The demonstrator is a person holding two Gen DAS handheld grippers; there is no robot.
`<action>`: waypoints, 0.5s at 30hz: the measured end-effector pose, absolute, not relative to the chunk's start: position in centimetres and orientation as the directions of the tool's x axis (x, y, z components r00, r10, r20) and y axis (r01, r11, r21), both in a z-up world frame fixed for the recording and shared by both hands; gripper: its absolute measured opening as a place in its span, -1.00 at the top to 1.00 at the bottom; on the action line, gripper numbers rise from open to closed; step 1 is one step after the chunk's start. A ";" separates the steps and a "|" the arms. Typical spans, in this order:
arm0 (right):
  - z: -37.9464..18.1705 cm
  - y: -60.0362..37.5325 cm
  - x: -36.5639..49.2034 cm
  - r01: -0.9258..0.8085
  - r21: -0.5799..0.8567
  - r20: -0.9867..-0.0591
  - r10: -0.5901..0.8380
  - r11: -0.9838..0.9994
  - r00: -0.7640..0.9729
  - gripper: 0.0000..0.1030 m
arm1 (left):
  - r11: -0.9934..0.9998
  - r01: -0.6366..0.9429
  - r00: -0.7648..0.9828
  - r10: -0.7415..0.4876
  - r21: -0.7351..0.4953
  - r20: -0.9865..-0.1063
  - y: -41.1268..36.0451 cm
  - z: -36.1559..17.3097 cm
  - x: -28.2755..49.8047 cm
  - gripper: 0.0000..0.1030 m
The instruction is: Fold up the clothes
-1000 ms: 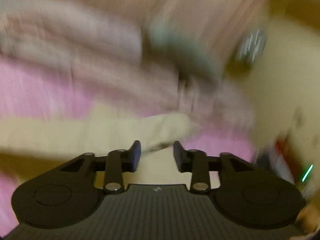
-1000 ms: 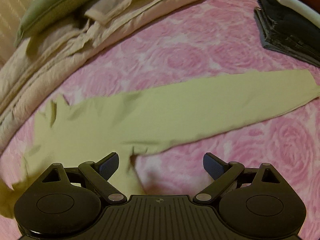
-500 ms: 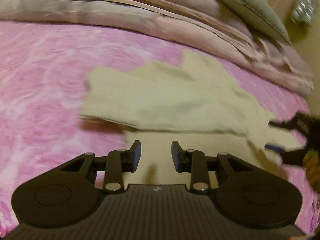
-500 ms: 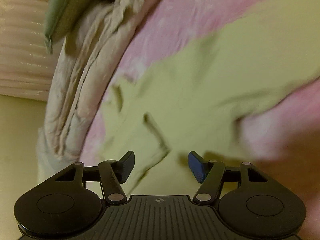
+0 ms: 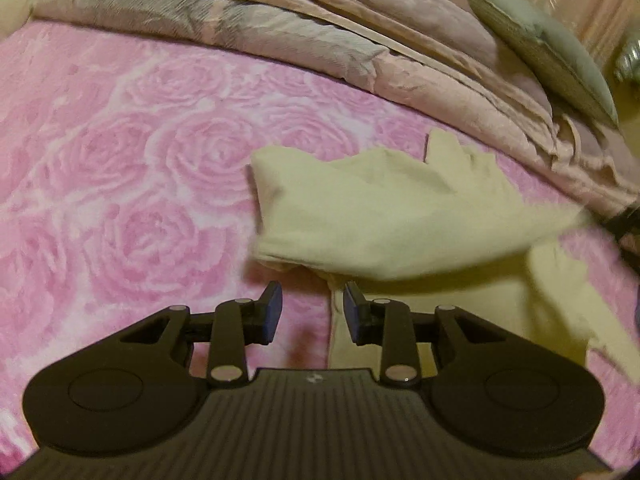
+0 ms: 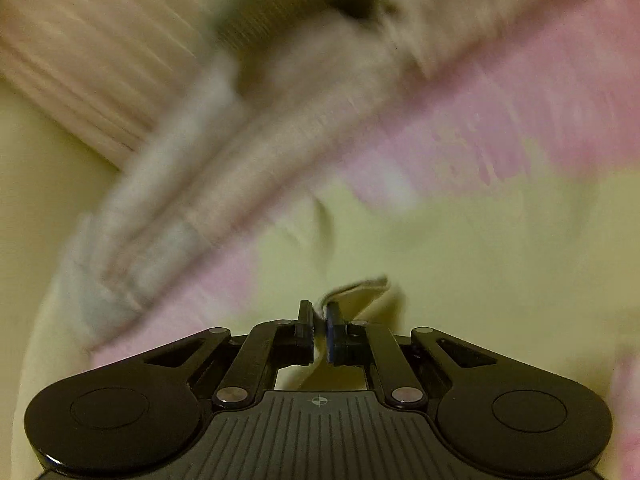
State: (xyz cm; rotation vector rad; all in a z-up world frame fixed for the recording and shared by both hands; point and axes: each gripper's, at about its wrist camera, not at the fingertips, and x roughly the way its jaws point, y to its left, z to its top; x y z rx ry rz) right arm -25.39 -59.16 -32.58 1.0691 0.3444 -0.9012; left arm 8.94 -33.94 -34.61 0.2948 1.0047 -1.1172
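Clamping a hem of the pale yellow garment (image 6: 460, 248), the right tongs (image 6: 319, 334) have their two pads pressed together on a thin edge of cloth that sticks up between them. Most of that view is smeared by motion, so little beyond the tongs reads clearly: yellow fabric spreads ahead and to the right of them, with a pink band of the bed cover (image 6: 520, 120) beyond it.

The left tongs (image 5: 312, 312) stand apart with nothing between the pads, hovering just short of the garment (image 5: 380, 216). A folded-over layer of it lies directly ahead of them, its rounded left edge resting on the pink rose-patterned bed cover (image 5: 120, 160), and a lower layer runs under the right pad and off to the right. The garment's edge sits nearly in line with the gap between the pads.

Farther ahead, a rumpled beige and grey quilt (image 5: 320, 32) lies along the far side of the bed, and a grey-green pillow (image 5: 552, 48) rests on it to the upper right.
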 end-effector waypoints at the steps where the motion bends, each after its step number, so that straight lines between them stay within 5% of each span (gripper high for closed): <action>1: -31.7 -59.1 -26.2 0.784 0.593 -0.630 -0.502 0.181 0.593 0.92 | 0.441 0.861 0.077 -0.607 -0.254 -0.791 -34.2 -34.7 8.8 0.46; 6: -27.9 -59.1 -30.4 0.829 0.532 -0.565 -0.658 0.170 0.498 0.92 | 0.358 0.916 0.077 -0.596 -0.179 -0.799 -36.0 -35.5 7.6 0.45; 15: -30.0 -60.6 -33.1 0.850 0.522 -0.628 -0.642 0.072 0.439 0.91 | 0.124 0.992 0.088 -0.610 0.015 -0.788 -39.3 -35.9 4.1 0.37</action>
